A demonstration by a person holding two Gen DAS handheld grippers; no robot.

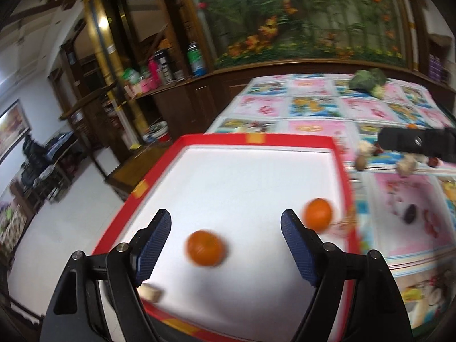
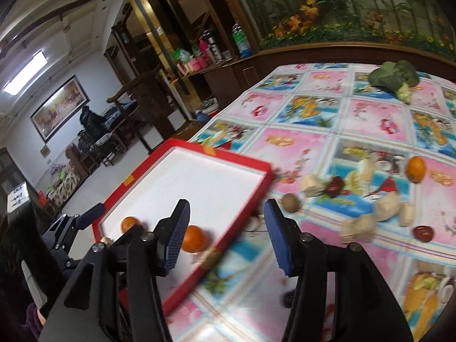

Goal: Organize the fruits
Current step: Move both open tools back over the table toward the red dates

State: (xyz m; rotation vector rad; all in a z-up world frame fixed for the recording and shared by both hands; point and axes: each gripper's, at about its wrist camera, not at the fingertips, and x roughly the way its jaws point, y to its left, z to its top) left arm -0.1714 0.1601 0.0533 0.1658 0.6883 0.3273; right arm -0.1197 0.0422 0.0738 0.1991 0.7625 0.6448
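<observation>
Our left hand-held gripper (image 1: 226,228) is spread wide and holds nothing, hanging over the red-rimmed tray (image 1: 290,138). One orange (image 1: 205,247) lies on the white tray floor between its fingers, another (image 1: 318,214) just outside the right finger. Our right hand-held gripper (image 2: 226,213) is also spread and empty, straddling the tray's edge; a third orange (image 2: 415,168) sits well apart on the desk (image 2: 367,111).
</observation>
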